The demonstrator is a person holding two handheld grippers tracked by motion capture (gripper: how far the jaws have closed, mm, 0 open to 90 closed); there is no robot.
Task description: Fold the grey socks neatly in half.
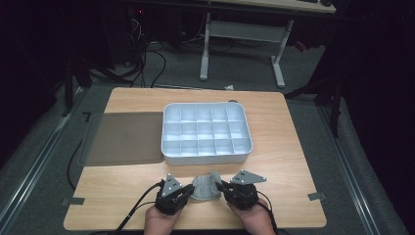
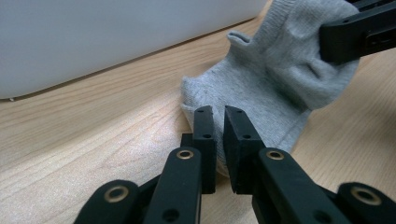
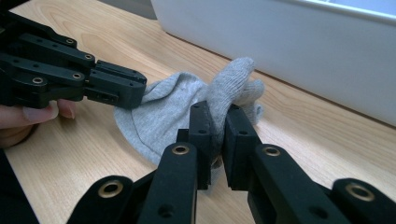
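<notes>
Each matte black, hard plastic tool, left (image 1: 188, 192) and right (image 1: 222, 186), carried a flat grey three-cornered plate with small dark holes on top. Its two jaws were square-ended black blocks, dotted with tiny holes, on jointed black arms pinned by brass-ringed rivets. A black cable trailed back from each tool. The person's hands (image 1: 159, 221) were bare, with no sleeve visible.

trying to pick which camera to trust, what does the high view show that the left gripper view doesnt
High view: the whole white divided tray, a dark mat to its left, the table's edges and the person's hands.

Left gripper view: the left gripper pinching the grey sock's edge up close, with the knit visible.

Both: the sock on the wooden table, the tray beside it, and the right gripper shut on the sock.
</notes>
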